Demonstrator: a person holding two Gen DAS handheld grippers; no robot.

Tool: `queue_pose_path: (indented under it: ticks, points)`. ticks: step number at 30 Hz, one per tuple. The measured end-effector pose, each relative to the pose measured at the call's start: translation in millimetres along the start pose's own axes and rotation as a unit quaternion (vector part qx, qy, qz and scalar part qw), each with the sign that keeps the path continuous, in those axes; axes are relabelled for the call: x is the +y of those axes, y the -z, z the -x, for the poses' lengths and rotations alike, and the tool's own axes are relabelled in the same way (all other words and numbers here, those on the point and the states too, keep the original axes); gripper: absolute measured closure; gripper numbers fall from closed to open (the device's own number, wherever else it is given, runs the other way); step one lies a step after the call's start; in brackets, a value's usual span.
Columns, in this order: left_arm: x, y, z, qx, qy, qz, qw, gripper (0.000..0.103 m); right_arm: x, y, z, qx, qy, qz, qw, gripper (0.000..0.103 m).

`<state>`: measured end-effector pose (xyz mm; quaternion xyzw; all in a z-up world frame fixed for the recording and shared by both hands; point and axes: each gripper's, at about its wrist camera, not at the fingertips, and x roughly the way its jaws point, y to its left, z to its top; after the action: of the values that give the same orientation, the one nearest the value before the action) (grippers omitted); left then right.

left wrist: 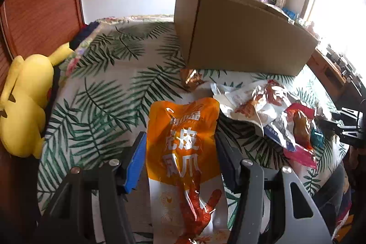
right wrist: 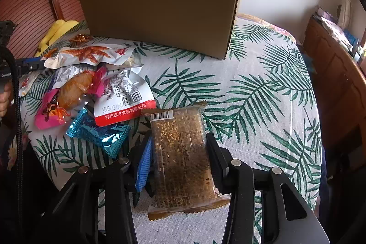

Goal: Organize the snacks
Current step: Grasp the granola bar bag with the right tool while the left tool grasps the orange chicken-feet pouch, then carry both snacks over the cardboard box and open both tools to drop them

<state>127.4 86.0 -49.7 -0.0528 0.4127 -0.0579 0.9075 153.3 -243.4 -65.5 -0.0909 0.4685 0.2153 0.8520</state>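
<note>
L gripper [left wrist: 180, 148] is closed on the orange snack bag [left wrist: 183, 141]; R gripper [right wrist: 178, 152] squeezes the brown seed bar pack [right wrist: 183, 152], both over the bed [right wrist: 251, 88] w/ cardboard box [right wrist: 164, 13] behind

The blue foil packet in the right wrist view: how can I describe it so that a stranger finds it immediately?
Start at the big cardboard box on the leaf-print cloth, then go to the snack pile on the left. The blue foil packet lies at the pile's near edge, partly under the white pouch with a red band. It is the only shiny blue wrapper there.
</note>
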Motion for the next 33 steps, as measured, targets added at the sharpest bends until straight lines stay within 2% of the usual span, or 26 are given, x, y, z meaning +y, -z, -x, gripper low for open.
queue_pose_path:
  ticks: [6,17,26,33]
  points:
    - [-0.4,-7.2,14.1,-0.031,0.0,0.006,0.9995,0.046,0.0,0.6,7.3,-0.018,0.007,-0.01,1.0,0.06]
    - [-20.5,-36.3,46.5,-0.101,0.028,-0.002,0.9945,0.046,3.4,-10.8,35.5,-0.074,0.007,-0.026,0.997,0.06]
    - [-45.7,-74.8,45.3,-0.122,0.062,-0.022,0.9903,0.046,8.0,-30.4,47.7,-0.11,-0.005,-0.03,0.993,0.06]
    - [-61.2,-114.0,31.1,-0.129,0.077,-0.044,0.9877,0.046,9.7,-60.9,53.1,-0.135,-0.016,-0.023,0.991,0.06]
